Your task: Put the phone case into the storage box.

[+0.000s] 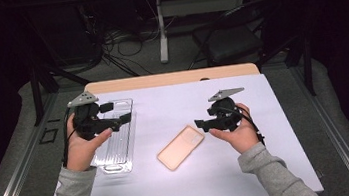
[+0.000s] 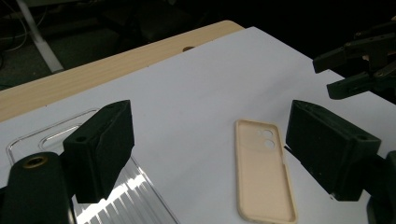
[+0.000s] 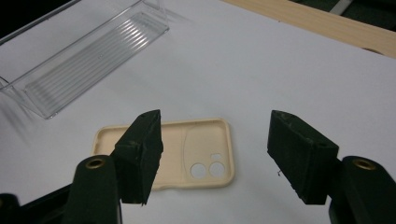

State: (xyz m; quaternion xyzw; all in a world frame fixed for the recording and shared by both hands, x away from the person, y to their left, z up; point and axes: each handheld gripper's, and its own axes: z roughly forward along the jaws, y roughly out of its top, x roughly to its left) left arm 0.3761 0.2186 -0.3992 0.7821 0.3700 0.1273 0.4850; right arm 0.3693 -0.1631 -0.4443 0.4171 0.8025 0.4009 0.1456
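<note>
High view: clear tray beside phone case.

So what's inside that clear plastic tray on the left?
Nothing that shows: the clear ridged plastic tray looks empty, its ribbed floor visible. In the high view the left tongs and hand cover part of it, but the right gripper view shows it bare.

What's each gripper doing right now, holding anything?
Left gripper: jaws open, empty, over the clear ribbed plastic tray.
Right gripper: jaws open, empty, above the beige phone case.
</note>
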